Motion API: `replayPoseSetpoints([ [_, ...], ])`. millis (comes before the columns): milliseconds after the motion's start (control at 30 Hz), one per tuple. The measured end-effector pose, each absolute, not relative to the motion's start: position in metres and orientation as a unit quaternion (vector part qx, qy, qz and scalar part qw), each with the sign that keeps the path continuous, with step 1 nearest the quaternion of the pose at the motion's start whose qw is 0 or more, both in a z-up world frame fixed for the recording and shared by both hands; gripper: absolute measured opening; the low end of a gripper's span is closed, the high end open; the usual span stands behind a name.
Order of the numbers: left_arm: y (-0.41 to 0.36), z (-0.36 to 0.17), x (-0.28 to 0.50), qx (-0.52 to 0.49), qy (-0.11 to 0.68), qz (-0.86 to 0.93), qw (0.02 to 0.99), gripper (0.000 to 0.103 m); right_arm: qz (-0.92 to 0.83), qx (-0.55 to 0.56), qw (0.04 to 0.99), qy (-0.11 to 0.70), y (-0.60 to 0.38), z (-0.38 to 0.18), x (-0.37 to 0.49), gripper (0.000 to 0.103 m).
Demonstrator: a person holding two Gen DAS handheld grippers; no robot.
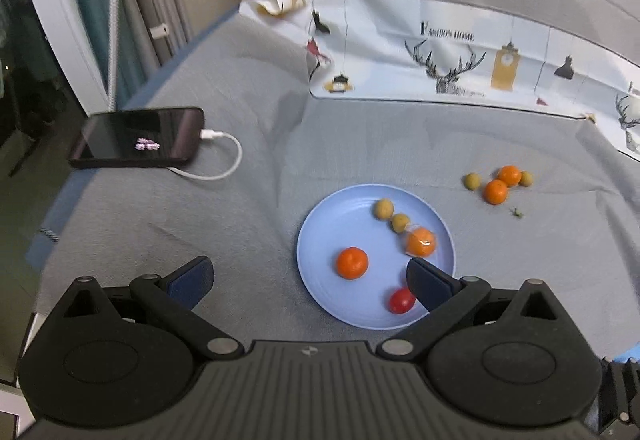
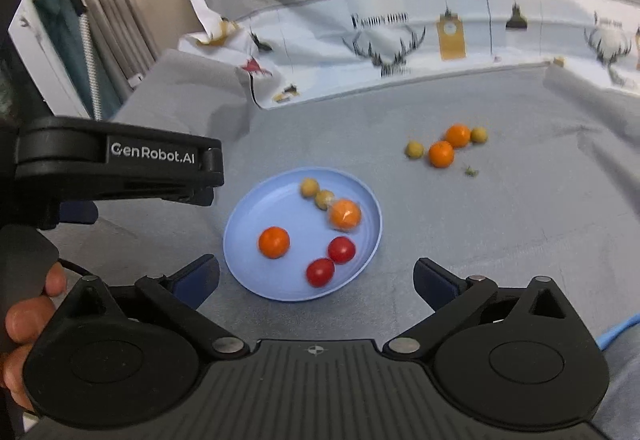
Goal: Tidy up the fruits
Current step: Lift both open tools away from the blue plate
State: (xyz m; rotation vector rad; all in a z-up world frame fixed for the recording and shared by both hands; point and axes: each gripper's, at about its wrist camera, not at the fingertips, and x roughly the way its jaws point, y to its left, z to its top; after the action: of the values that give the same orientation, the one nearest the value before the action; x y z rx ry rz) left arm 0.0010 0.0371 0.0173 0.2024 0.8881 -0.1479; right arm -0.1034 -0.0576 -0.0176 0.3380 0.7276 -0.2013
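Fruits left loose lie on the cloth ahead and to the right of the right claw, well beyond the plate below it. Both claws stand spread wide and empty; the left claw hangs farther off, so the right is nearer.

A dark phone with a white cable lies on grey cloth near a printed sheet
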Motion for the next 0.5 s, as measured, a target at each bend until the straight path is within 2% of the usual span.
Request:
replayPoseSetpoints([
  [500,0.054,0.047,-0.087,0.108,0.374,-0.11,0.915,0.103,-0.113,0.139,0.945,0.274,-0.051,0.025,-0.186,0.102],
])
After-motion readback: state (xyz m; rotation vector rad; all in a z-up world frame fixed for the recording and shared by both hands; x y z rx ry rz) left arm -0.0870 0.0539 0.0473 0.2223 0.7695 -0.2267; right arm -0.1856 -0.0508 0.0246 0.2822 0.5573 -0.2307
